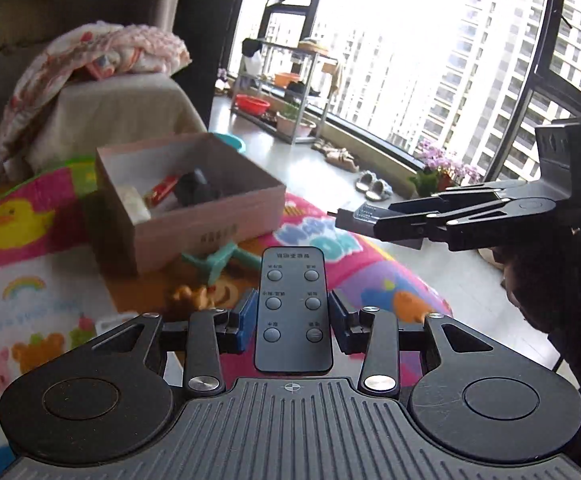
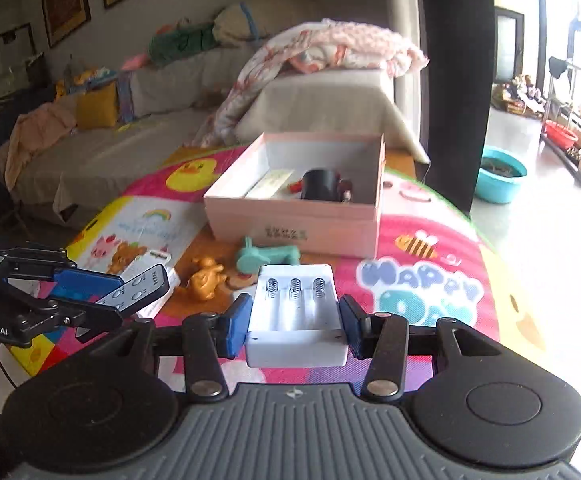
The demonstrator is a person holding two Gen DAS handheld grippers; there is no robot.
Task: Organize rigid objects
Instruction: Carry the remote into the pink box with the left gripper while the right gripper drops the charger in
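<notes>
Together we hold two hand-held grippers above a colourful cartoon-printed play mat (image 2: 430,240), and each one carries one thing. Our left hand-held gripper (image 1: 293,314) is clamped by its blue pads on one slim black remote control with six round buttons (image 1: 293,312); from the right wrist view the same remote (image 2: 140,290) shows at the left edge. Our right hand-held gripper (image 2: 296,320) is closed on one white plastic battery holder with three coil springs (image 2: 296,312), a blue pad pressing each of its sides.

Ahead of both stands one open pink cardboard box with a white inside (image 2: 298,232), near the far edge of the mat. Inside it we count three things that we can make out: one black cylinder (image 2: 320,184), one pale flat packet (image 2: 270,182) and one small red item (image 2: 295,187).

On the mat, just in front of the box's near wall, lie one teal plastic toy (image 2: 266,256) and one golden-orange animal figure (image 2: 206,276), close beside each other. One white card (image 2: 156,258) lies near the mat's left edge.
</notes>
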